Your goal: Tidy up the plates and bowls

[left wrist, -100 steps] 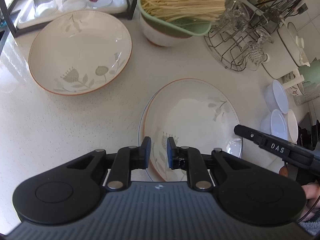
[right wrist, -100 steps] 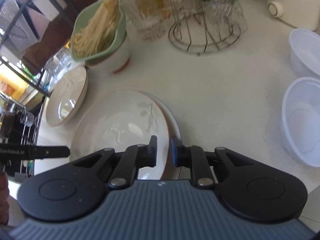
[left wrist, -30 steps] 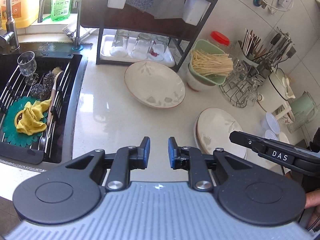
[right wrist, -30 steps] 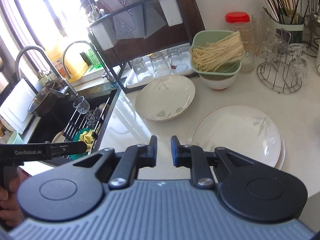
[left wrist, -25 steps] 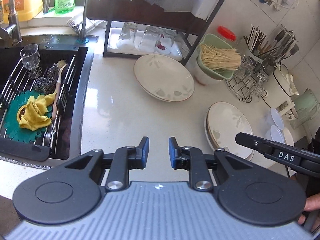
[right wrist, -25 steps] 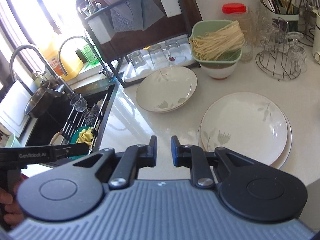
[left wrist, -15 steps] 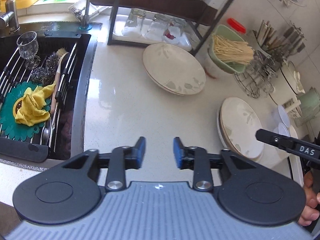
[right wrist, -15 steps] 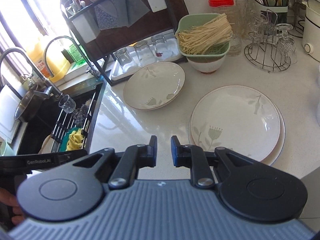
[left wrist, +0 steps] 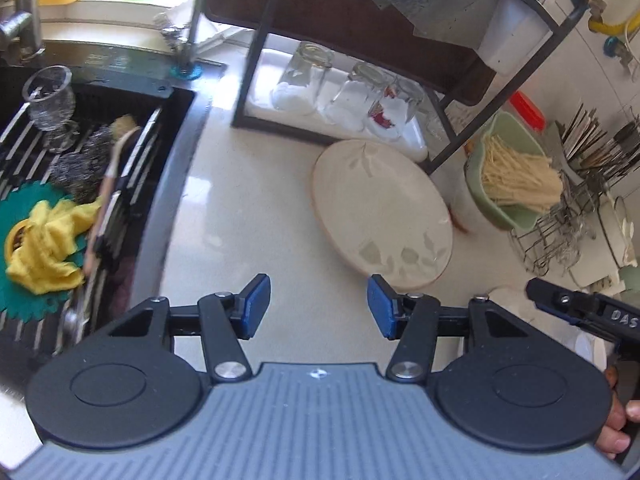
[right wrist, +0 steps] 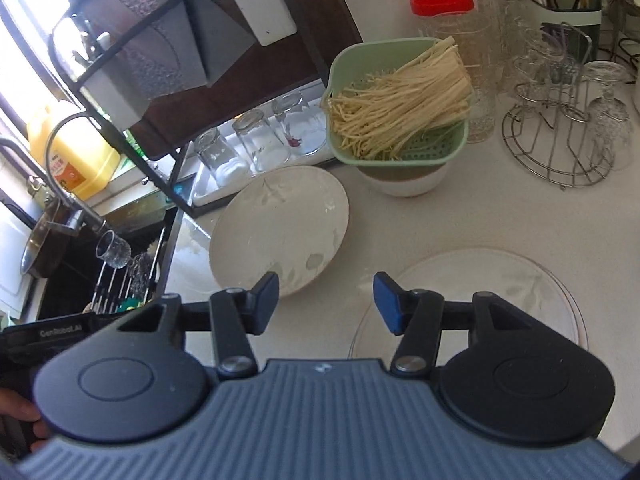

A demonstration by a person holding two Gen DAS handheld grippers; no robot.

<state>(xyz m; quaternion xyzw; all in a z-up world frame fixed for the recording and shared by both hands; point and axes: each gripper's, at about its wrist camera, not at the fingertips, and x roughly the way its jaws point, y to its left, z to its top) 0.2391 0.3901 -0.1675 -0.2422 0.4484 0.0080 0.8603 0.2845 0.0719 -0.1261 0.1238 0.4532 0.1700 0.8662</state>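
Both tools, left tool [left wrist: 319,306] and right tool [right wrist: 326,303], are opening, nothing between them, above bare counter [left wrist: 256,216] beside the bowl [left wrist: 380,216].

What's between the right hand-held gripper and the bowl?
Nothing: only bare counter separates the right hand-held gripper, jaws opening and empty, from the bowl, in the right wrist view.

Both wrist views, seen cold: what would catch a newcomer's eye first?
Probably the green colander heaped with pale noodles, sitting on a white bowl by the dish rack. Next, the leaf-patterned shallow bowl on the counter in front of the rack, with the stacked plates nearer the right gripper. Both the right and the left gripper are opening with nothing between them.
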